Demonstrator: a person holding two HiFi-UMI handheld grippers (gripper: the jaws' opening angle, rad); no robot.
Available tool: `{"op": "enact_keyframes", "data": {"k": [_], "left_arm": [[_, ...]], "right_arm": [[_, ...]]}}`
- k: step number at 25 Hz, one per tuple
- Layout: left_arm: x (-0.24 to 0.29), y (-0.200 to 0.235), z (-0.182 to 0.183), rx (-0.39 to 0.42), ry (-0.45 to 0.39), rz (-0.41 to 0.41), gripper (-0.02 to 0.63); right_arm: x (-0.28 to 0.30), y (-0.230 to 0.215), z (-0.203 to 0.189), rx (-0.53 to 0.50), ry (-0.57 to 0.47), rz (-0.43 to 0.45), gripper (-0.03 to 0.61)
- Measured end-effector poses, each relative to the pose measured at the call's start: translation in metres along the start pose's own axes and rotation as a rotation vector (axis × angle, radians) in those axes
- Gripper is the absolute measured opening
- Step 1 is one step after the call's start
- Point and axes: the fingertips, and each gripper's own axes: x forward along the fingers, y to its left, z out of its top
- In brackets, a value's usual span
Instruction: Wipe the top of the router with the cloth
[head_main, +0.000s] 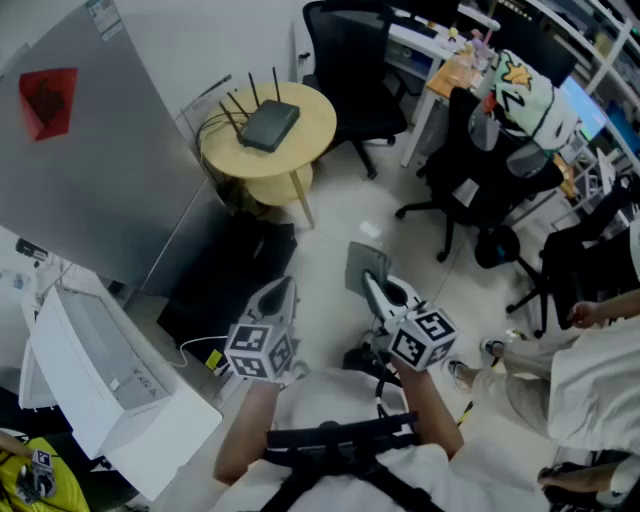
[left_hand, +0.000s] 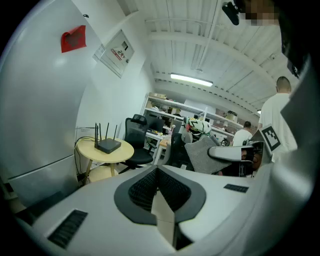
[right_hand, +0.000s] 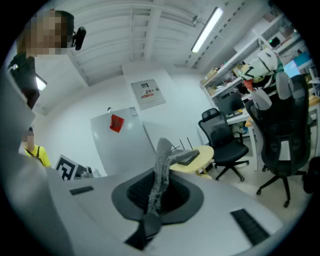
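**Office corner: both grippers held close to the body**

On the round table (head_main: 312, 118) sits the router (head_main: 268, 124), well apart from both grippers. The left gripper (head_main: 283, 298) is on a forearm bent at the torso, jaws pressed together with nothing between. The right gripper (head_main: 375, 288) is just beside it, jaws pinching the grey cloth (right_hand: 161, 167), which stands upright.

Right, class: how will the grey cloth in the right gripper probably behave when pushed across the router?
The cloth looks floppy: its top folds over above the right gripper. Pinched at one edge only, it seems light. It may bunch rather than slide flat on the router.
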Motion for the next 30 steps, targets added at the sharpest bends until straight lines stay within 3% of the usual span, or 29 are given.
{"op": "enact_keyframes", "data": {"k": [14, 30], "left_arm": [[0.012, 0.005, 0.003, -0.009, 0.006, 0.048, -0.012], [0.088, -0.034, 0.02, -0.029, -0.027, 0.103, -0.012]], "right_arm": [[0.014, -0.012, 0.004, 0.042, 0.027, 0.051, 0.014], [0.012, -0.088, 0.042, 0.039, 0.062, 0.138, 0.014]]}}
